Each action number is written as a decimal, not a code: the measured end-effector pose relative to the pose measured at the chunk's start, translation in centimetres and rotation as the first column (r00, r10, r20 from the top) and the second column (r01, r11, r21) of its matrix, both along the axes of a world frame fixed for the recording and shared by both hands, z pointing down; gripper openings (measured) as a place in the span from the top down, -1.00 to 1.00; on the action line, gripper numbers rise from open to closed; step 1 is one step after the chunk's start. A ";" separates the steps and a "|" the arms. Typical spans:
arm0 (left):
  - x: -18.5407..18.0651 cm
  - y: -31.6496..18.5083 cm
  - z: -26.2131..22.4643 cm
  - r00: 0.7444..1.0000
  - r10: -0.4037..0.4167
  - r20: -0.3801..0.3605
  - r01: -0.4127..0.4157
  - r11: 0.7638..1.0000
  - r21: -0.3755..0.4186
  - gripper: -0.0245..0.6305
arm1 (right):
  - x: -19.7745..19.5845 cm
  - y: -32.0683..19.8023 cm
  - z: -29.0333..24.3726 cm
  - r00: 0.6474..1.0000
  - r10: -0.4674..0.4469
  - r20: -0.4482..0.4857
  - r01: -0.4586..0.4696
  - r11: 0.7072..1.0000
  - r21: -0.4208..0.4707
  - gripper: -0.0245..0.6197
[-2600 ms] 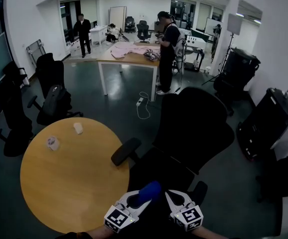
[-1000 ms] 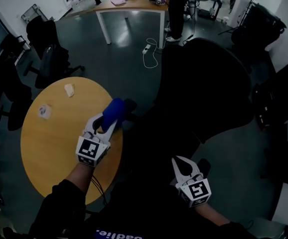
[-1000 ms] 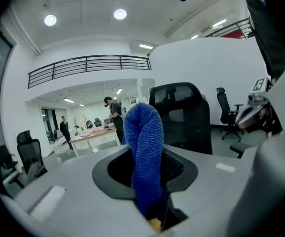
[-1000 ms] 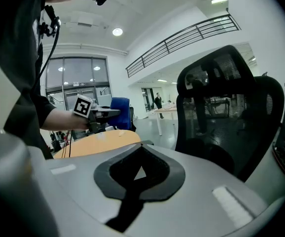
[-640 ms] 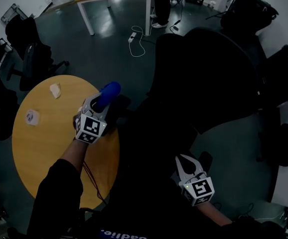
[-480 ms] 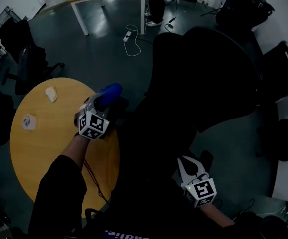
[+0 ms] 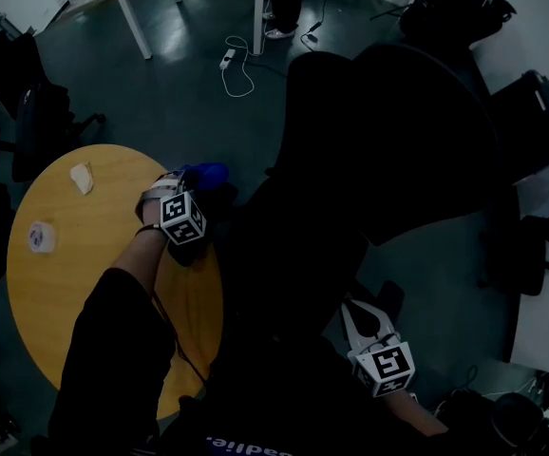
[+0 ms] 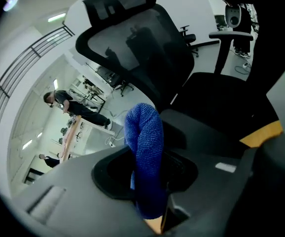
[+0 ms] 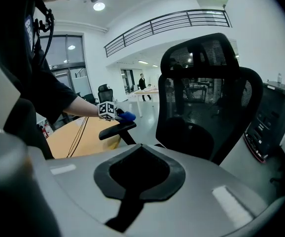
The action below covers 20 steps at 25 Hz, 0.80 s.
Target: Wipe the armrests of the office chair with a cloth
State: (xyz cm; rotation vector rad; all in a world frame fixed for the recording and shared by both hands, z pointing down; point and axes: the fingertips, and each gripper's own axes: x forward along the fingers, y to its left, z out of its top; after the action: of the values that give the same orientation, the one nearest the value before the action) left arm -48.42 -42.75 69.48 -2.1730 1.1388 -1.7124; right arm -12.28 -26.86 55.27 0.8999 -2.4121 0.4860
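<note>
Cloth (image 8: 143, 147): blue and folded, was pinched in the left claw (image 7: 189, 194) and stuck out past its tips.
Left claw: was clamped on the cloth, which lay on top of the armrest (image 9: 116, 127) just ahead of it.
Right claw (image 7: 358, 313): jaws were pressed together with nothing between them, low beside the chair (image 7: 388, 131), well apart from the left claw.
Table (image 7: 47, 293): round, yellow, was under and behind the left claw.
</note>
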 end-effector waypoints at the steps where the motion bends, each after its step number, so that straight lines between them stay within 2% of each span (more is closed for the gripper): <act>1: -0.1 0.3 0.6 1.000 0.016 0.009 -0.016 1.000 -0.022 0.56 | 0.0 0.0 0.0 1.000 0.004 -0.001 -0.004 1.000 0.000 0.91; 6: -0.2 1.0 0.9 0.999 0.041 0.012 -0.040 0.998 -0.040 0.56 | 0.0 -0.3 0.1 1.000 0.009 0.002 -0.009 1.000 -0.001 0.91; 12: -0.2 3.6 0.7 1.000 0.028 0.000 -0.028 0.998 -0.052 0.56 | -1.0 -0.3 0.0 0.999 -0.039 0.015 0.039 0.999 0.002 0.91; 20: -1.2 8.4 0.4 0.996 -0.084 -0.043 0.081 0.994 -0.069 0.56 | -2.4 -0.4 -0.6 0.992 -0.124 0.040 0.123 0.992 0.005 0.91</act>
State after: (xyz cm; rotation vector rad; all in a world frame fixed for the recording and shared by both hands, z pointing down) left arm -49.67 -34.36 69.85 -2.2460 1.2156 -1.7676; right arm -14.68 -27.31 54.71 0.7429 -2.4874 0.4584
